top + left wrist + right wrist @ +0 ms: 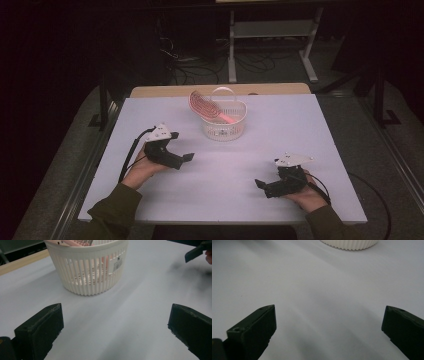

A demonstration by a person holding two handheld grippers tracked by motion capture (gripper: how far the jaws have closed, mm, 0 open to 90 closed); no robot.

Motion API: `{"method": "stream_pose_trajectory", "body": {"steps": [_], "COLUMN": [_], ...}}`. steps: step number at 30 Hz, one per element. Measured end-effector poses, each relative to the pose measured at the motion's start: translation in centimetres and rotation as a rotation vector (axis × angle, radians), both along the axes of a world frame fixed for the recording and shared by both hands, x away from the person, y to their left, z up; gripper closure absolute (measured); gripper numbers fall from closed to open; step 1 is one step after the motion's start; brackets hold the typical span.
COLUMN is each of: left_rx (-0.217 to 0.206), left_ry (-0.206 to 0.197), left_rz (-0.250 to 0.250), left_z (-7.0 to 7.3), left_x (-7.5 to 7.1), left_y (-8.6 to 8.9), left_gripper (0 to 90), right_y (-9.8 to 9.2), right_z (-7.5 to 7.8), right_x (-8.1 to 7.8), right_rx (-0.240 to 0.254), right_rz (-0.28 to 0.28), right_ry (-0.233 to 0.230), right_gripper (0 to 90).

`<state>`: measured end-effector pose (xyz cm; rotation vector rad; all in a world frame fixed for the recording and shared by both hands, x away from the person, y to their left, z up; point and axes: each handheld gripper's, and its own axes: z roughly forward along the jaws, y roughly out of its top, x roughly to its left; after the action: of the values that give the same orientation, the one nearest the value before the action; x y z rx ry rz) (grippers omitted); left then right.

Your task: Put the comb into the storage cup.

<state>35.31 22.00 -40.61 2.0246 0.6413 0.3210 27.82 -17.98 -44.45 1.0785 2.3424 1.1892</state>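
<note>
A white slatted basket [224, 127] stands at the back middle of the white table [225, 200], with a pink hairbrush [204, 106] leaning in it, bristle head up over the left rim. In the left gripper view the basket [90, 272] is just ahead of the jaws. My left gripper [188, 157] rests on the table left of the basket, open and empty [115, 322]. My right gripper [259, 183] lies at the front right, open and empty [328, 325], pointing left. The basket's base [349, 243] shows at the top of the right gripper view.
The basket has a thin white handle [223, 90] arched over it. A wooden strip [165, 91] runs along the table's far edge. Beyond it are a white metal frame [270, 45] and cables on the dark floor. The right gripper's tip [196, 252] shows in the left gripper view.
</note>
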Motion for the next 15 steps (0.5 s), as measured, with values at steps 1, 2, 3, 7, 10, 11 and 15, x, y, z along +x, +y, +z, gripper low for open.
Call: {"method": "stream_pose_trajectory", "body": {"steps": [1,2,3,7,10,11,15], "left_rx": [0.002,0.004,0.004,0.003,0.0,-0.002,-0.004], "left_ry": [-0.004,-0.007,-0.009,-0.005,0.0,0.002,0.001], "left_rz": [-0.001,0.003,0.007,0.016,0.018,0.02,0.015], "left_z": [0.0,-0.1,-0.1,-0.4,-0.5,-0.5,-0.9], "left_x": [-0.2,-0.4,-0.6,-1.5,-2.4,-2.6,-3.6], "left_y": [0.1,0.3,0.5,1.4,2.0,2.2,2.8], "left_gripper": [0.0,0.0,0.0,0.0,0.0,0.0,0.1], "right_y": [0.0,0.0,0.0,-0.1,-0.1,-0.1,-0.1], "right_z": [0.0,0.0,0.0,0.0,0.0,0.1,0.1], "right_x": [0.0,0.0,0.0,0.0,0.0,0.0,0.0], "right_rx": [0.0,-0.001,-0.001,0.002,0.003,0.002,0.003], "right_rz": [0.0,0.001,0.001,-0.003,-0.003,-0.003,-0.003], "right_ry": [0.0,-0.001,-0.001,0.0,-0.001,-0.001,-0.003], "right_gripper": [0.0,0.0,0.0,0.0,0.0,0.0,0.0]}}
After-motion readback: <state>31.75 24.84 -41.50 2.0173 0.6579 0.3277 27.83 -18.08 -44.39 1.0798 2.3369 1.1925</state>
